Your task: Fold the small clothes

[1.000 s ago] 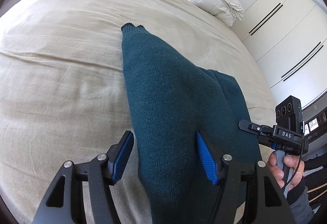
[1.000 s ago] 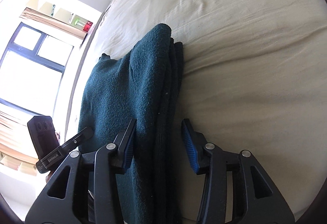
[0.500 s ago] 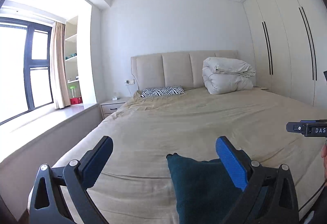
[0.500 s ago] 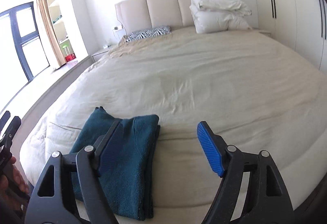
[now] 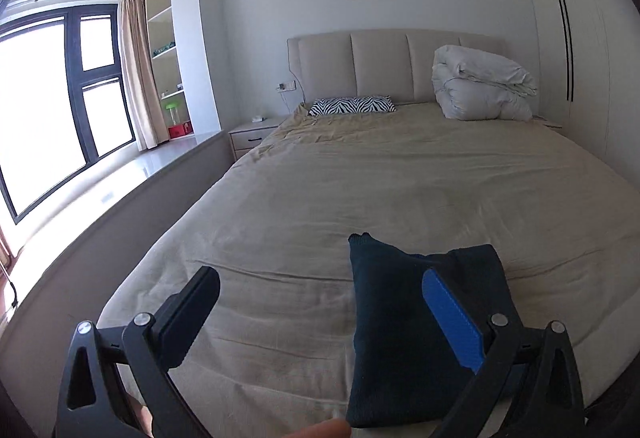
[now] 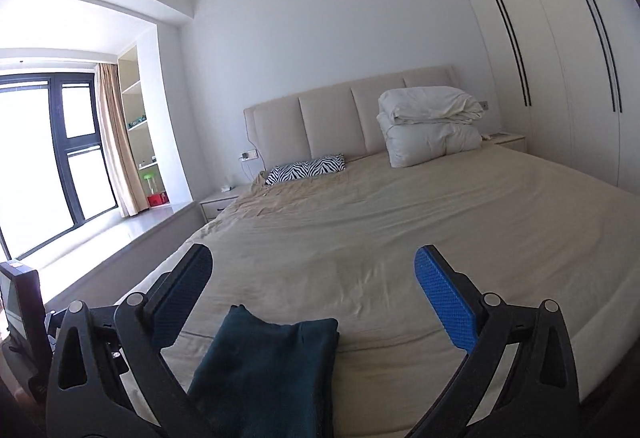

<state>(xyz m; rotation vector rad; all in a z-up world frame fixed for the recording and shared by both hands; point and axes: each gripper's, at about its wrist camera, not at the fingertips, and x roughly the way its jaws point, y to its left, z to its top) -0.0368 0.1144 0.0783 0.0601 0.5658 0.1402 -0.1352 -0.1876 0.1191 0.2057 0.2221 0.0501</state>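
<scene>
Here the folded teal garment (image 5: pixel 424 334) lies low on the bed (image 5: pixel 360 178); left tongs (image 5: pixel 320 302) gape empty, right tongs (image 6: pixel 312 278) opening, empty.

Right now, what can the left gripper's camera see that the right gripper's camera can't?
Only the left camera shows a fingertip at the bottom edge. Only the right camera shows a second pair of black wardrobe handles and the other gripper's black box at the left edge. Both show the folded dark green garment on the bed, the zebra pillow, the white duvet and the window.
</scene>
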